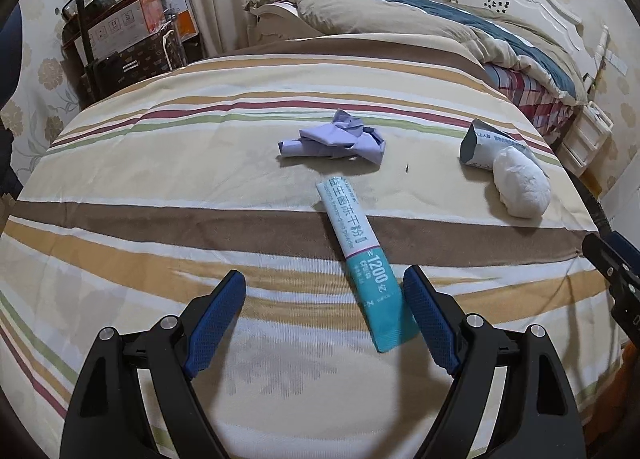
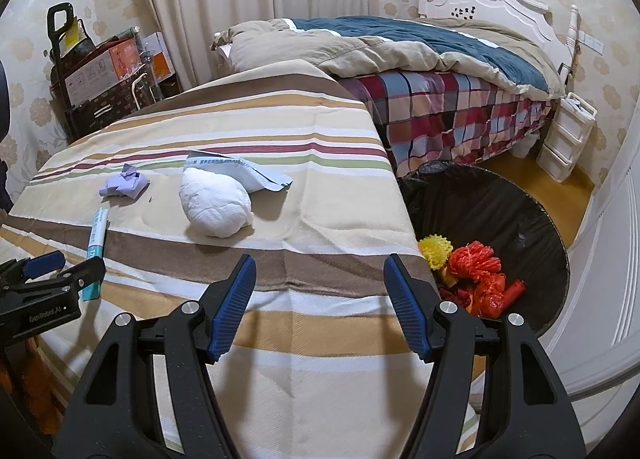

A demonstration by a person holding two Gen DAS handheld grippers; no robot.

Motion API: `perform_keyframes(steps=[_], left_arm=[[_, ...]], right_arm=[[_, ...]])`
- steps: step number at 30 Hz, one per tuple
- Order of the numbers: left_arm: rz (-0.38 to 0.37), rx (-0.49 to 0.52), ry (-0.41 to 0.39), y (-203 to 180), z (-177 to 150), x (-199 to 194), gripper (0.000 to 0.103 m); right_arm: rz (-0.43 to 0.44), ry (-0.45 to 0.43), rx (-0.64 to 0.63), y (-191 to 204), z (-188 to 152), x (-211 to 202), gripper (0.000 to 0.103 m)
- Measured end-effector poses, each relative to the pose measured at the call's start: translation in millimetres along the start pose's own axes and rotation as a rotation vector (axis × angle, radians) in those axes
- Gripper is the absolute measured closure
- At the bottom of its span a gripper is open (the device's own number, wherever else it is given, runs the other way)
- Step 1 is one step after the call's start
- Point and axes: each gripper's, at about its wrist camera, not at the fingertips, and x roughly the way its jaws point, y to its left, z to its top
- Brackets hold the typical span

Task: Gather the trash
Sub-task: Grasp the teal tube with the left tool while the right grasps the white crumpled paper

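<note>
While our left gripper spreads wide around the teal packet — not clenched — our right gripper gapes near the bin.

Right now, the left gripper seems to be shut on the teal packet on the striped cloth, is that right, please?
Not quite: the left gripper is open. The teal packet lies on the striped cloth between its fingers, ungripped, as the left wrist view shows.

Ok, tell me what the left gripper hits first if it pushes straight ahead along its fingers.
Probably the teal and white sachet: the left gripper is open, with the sachet's near end already lying by its right finger. Past that lies the crumpled purple paper. Height above the striped sheet is unclear.
</note>
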Motion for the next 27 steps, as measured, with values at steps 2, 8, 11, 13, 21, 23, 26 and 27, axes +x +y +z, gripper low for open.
perform_keyframes(steps=[2,8,11,13,21,23,26,27], left_arm=[[-0.018,0.005,-0.009,-1,2,1,0.031],[-0.001,0.077,-0.049,-8,5,2,0.066],[0.0,0.088,-0.056,-5,5,1,0.079],[-0.002,0.087,-0.06,-2,4,0,0.085],[-0.012,0.053,-0.069,11,6,-1,0.086],[0.003,0.056,-0.081,12,6,-3,0.086],[0.017,0.06,-0.098,13,7,-4,0.086],[0.016,0.056,-0.098,14,7,-4,0.086]], right_arm=[[0.0,0.001,-0.007,3,0,0,0.038],[0.01,0.005,-0.033,14,-1,-1,0.038],[0.023,0.009,-0.054,23,0,0,0.038],[0.035,0.012,-0.068,30,2,2,0.038],[0.058,0.026,-0.115,59,18,22,0.038],[0.058,0.031,-0.118,65,23,28,0.038],[0.053,0.041,-0.12,70,29,36,0.038],[0.055,0.046,-0.119,72,30,39,0.038]])
